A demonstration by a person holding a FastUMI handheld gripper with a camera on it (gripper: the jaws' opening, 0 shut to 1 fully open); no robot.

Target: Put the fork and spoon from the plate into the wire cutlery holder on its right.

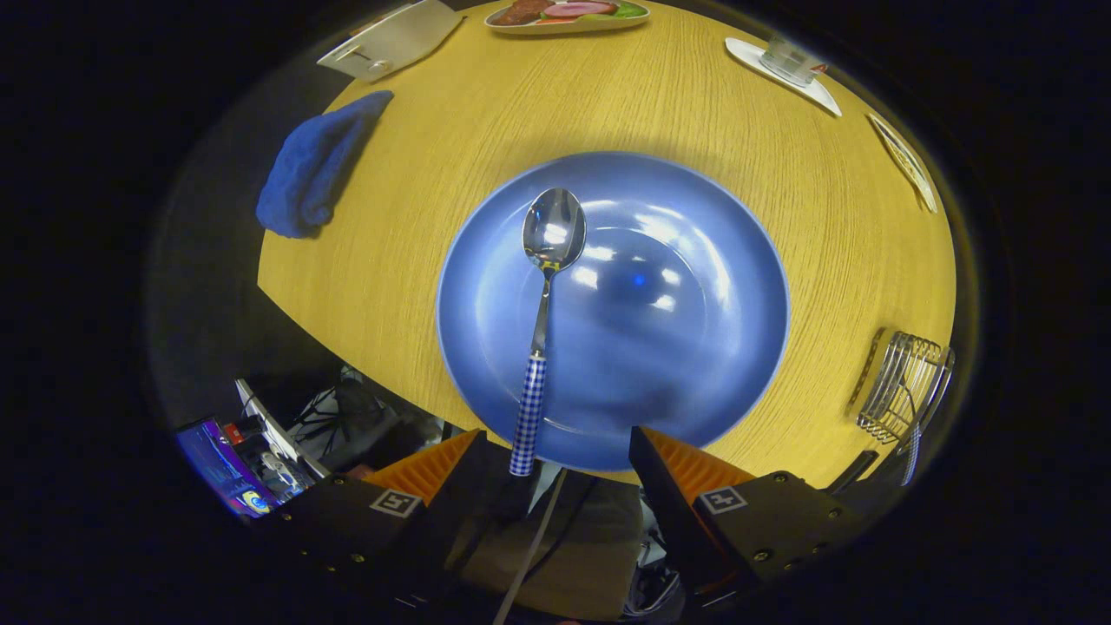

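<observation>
While parted, hand-held gripper astride spoon.

Round wooden table before me, crumpled blue cloth at my far left edge, white napkin holder beyond it, food platter far centre, glass on white coaster far right.

Round table top of pale yellow wood-grain laminate, lit from above; grain lines run lengthwise across it. Crumpled dark blue cloth lies at the table's left edge, partly overhanging. At the far side: a white rectangular tray, an oval dish of sliced food, and a clear glass on a white saucer. Dim grey floor beyond the left edge, cluttered equipment and cables below it.
</observation>
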